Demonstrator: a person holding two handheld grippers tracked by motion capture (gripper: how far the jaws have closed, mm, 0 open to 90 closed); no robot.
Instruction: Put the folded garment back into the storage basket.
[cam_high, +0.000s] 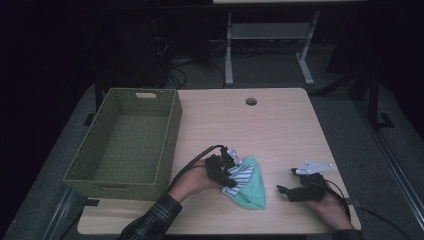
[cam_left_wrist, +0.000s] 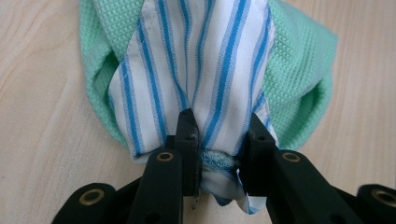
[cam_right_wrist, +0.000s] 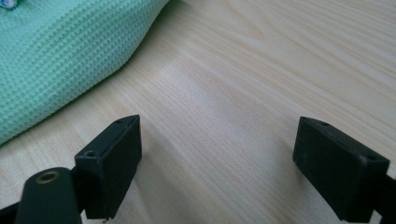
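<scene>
A blue-striped white cloth (cam_left_wrist: 196, 70) (bunched, folded) lies atop a green waffle-weave cloth (cam_high: 252, 192) near the table's front edge.

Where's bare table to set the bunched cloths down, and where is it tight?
Free: the light wooden tabletop beyond the green waffle cloth and blue-striped white cloth, up to the round cable hole. The green woven basket is empty. Tight: between the left gripper and right gripper.

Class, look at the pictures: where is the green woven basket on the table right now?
In the high view, the green woven basket sits on the wooden table's left side, left of the striped and green cloths.
</scene>
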